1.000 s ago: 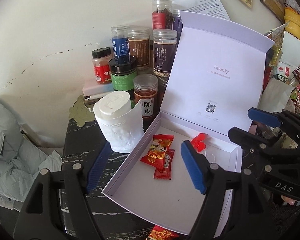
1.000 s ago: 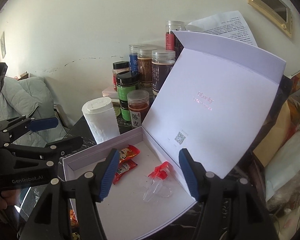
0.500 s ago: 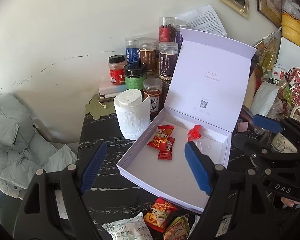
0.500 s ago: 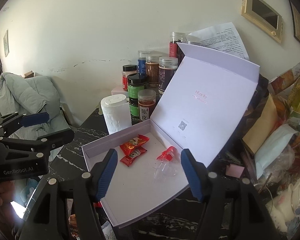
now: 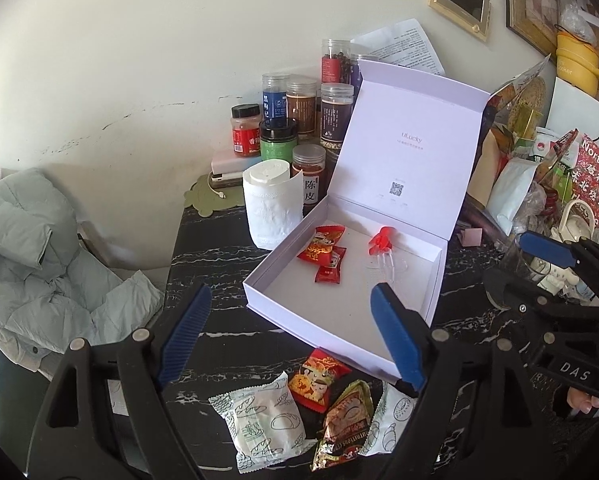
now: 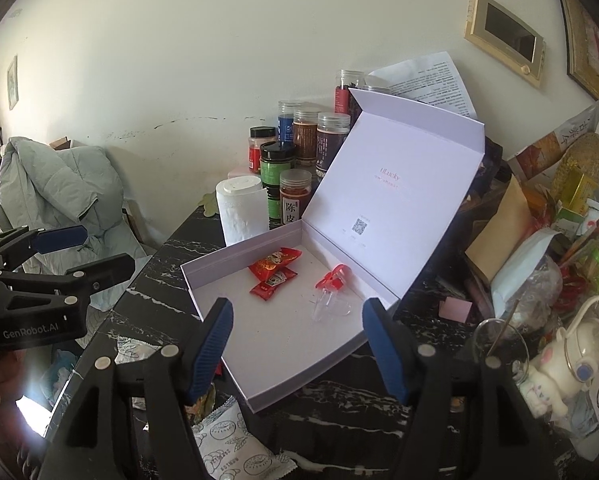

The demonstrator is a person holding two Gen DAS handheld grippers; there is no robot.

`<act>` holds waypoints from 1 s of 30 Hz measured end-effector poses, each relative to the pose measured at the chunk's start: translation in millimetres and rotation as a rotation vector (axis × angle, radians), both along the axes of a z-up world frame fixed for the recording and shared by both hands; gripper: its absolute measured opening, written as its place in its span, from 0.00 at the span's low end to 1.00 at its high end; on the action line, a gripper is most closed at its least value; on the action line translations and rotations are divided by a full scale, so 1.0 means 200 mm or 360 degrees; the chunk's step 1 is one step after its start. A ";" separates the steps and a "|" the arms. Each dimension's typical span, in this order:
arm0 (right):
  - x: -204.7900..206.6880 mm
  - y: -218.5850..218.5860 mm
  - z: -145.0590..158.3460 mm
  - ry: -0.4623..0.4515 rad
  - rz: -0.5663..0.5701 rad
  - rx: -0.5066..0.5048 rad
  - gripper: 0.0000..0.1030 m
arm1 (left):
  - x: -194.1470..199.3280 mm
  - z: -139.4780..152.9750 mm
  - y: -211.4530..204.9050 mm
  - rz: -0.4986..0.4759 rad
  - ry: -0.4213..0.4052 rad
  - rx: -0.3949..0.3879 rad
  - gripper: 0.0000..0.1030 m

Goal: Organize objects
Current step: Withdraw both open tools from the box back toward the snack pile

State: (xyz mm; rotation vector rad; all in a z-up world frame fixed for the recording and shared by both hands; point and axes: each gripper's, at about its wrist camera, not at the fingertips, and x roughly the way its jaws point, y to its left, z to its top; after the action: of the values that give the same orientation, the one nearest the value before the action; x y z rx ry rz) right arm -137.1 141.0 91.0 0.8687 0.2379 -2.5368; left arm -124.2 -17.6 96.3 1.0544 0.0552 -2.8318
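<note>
- I am holding the left gripper above the near end of the table, its jaws spread with nothing between them; they have just been widening.
- I am keeping the right gripper released too, jaws apart and empty over the near edge of the box, after opening a little further.
- The box is lying open on the table, lid standing up against the jars; inside are two red packets and a clear clip with a red top.
- Still outside, just in front of the box, are lying a white bread packet, a red snack, a brown-gold pouch and another white packet, overlapping one another.
- I am judging these as light, soft, crinkly film that is likely to slide on the stone, so I would pinch a sealed end seam rather than the puffy middle.
- The red snack is lying nearest the box and partly on top, so it looks like the easiest first pick; a careless pinch could drag its neighbours along.
</note>
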 end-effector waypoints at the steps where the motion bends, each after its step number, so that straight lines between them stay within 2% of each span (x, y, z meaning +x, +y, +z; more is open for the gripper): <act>1: 0.01 0.00 0.00 -0.0002 0.0000 -0.0002 0.66 | 0.02 0.00 0.00 0.0004 0.0000 -0.0003 0.79; 15: 0.20 -0.05 -0.11 -0.0060 -0.0018 0.0051 0.66 | 0.24 -0.07 -0.05 0.0059 -0.0013 -0.0007 0.79; 23: 0.31 -0.05 -0.18 -0.0039 -0.0036 0.0055 0.66 | 0.32 -0.18 -0.07 0.0072 -0.0081 0.0026 0.79; 30: 0.37 -0.06 -0.28 -0.0100 -0.0017 0.0052 0.66 | 0.39 -0.28 -0.08 0.0100 -0.0131 0.0033 0.79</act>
State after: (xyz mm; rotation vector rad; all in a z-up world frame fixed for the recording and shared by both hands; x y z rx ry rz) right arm -63.5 128.9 35.8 0.9626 0.2561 -2.5174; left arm -47.2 -32.9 40.5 1.1512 0.1084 -2.7351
